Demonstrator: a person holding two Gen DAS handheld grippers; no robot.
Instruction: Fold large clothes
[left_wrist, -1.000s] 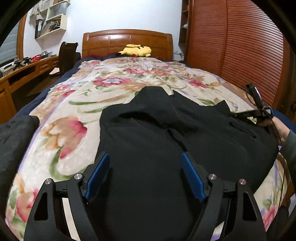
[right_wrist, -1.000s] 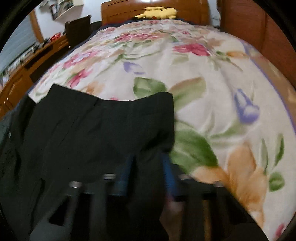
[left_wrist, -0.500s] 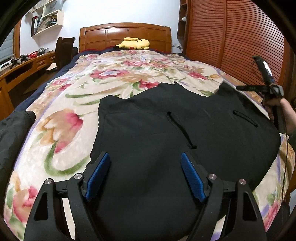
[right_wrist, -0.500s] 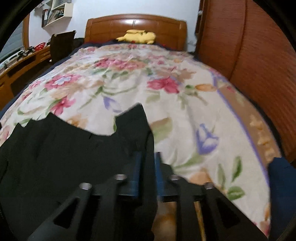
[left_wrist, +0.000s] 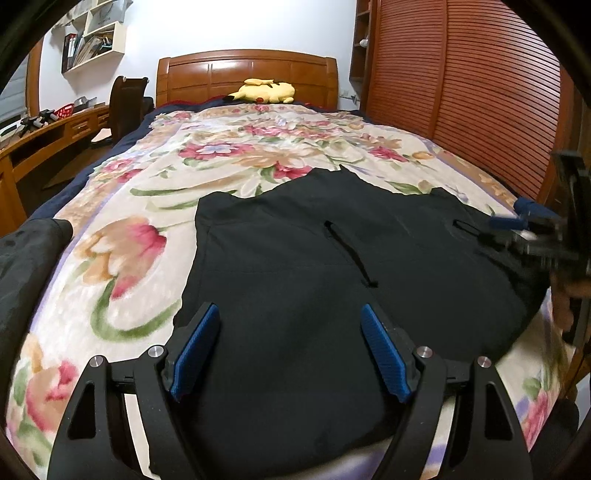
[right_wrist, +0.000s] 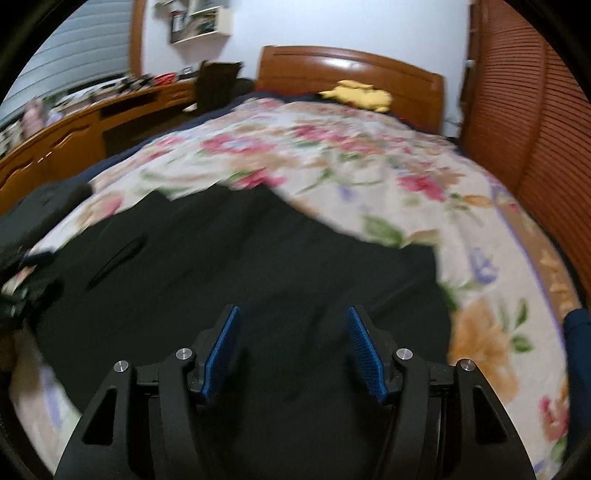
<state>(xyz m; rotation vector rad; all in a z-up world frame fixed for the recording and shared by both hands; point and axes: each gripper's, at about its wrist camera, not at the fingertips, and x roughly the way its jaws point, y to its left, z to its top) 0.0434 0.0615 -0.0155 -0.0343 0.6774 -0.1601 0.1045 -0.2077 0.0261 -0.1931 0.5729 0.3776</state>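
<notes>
With the black garment (left_wrist: 295, 280) spread flat on the floral bed cover (left_wrist: 122, 258), the right gripper (right_wrist: 293, 345) has just been opening with nothing between its fingers, the left gripper (left_wrist: 290, 347) stands spread and empty, and the next fold seemingly calls for pinching an edge.

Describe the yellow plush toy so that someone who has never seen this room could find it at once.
Start at the wooden headboard at the far end of the bed with the floral blanket. The yellow plush toy lies right in front of it, at the middle of the bed's head. It is the only bright yellow thing there, far from the black garment spread at the near end.
</notes>
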